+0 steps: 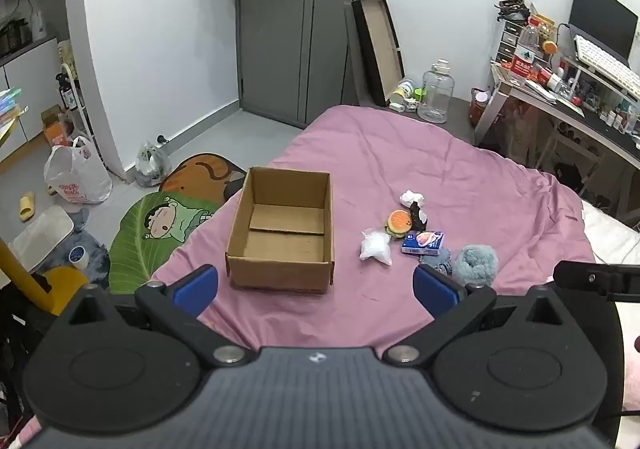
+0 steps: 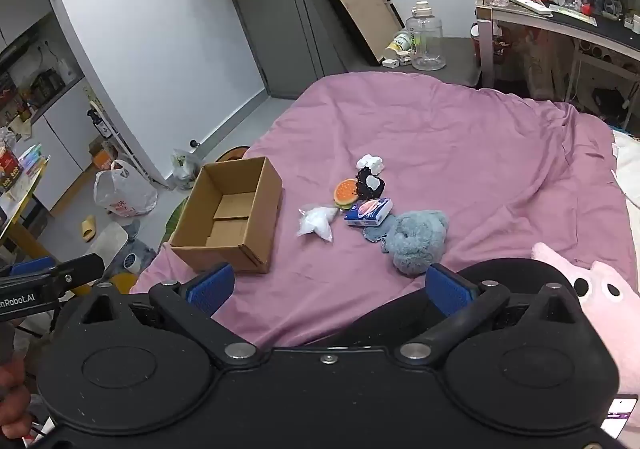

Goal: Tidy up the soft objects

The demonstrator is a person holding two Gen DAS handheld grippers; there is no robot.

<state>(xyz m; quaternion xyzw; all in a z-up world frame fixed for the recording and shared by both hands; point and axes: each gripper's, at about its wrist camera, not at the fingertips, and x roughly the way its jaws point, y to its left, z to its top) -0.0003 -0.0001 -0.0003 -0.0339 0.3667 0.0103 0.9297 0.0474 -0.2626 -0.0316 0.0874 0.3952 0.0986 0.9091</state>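
An open, empty cardboard box [image 1: 282, 229] [image 2: 230, 215] stands on the pink bedspread [image 1: 420, 169] [image 2: 440, 137]. To its right lies a cluster of soft objects: a white bag [image 1: 375, 246] [image 2: 317, 223], a burger toy [image 1: 398, 223] [image 2: 347, 193], a black-and-white toy [image 1: 418, 215] [image 2: 369, 183], a white piece [image 1: 412, 197] [image 2: 370, 161], a blue tissue pack [image 1: 423, 243] [image 2: 368, 212] and a grey-blue fluffy toy [image 1: 478, 264] [image 2: 416, 241]. My left gripper [image 1: 316, 287] is open and empty, in front of the box. My right gripper [image 2: 330, 289] is open and empty, in front of the cluster.
A pink plush [image 2: 600, 301] lies at the right by my right gripper. The bed's left edge drops to a floor with mats [image 1: 160, 225] and bags [image 1: 76, 175]. A cluttered desk [image 1: 580, 97] stands at the far right, a grey door [image 1: 296, 29] behind.
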